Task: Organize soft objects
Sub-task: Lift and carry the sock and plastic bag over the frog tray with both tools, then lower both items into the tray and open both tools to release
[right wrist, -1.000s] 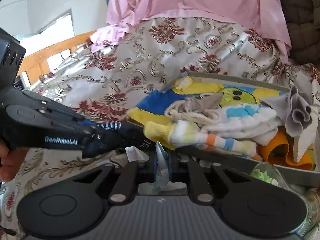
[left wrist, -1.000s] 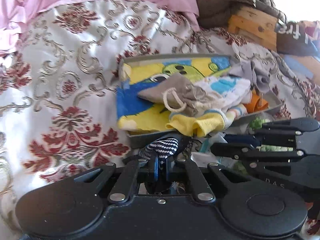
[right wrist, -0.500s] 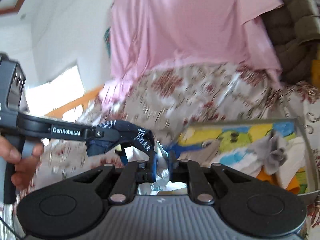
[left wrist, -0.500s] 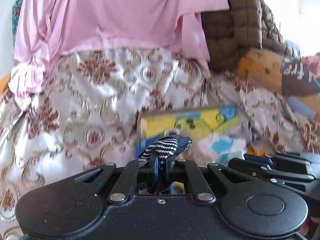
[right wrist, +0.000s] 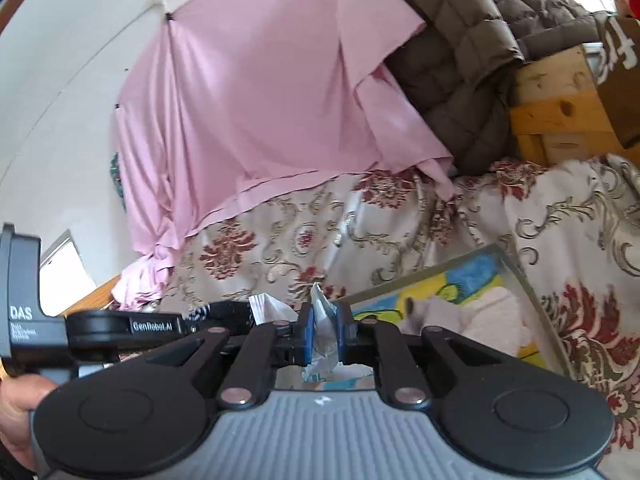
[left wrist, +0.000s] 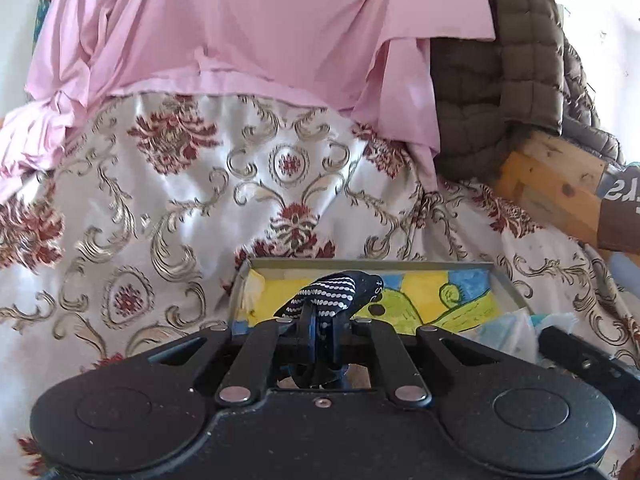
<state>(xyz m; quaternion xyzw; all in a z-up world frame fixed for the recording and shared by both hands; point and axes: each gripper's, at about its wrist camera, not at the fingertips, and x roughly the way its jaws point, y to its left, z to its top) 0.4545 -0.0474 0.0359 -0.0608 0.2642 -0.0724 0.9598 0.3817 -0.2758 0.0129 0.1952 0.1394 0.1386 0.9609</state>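
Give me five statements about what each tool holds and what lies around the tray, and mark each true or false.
1. The left tool is shut on a dark sock with white dots. True.
2. The right tool is open and holds nothing. False: it is shut on a crinkled clear wrapper.
3. The tray lies on a floral bedspread. True.
4. A green sheet hangs behind the bedspread. False: the hanging sheet is pink.
5. A quilted brown jacket is draped over a wooden frame at the right. True.
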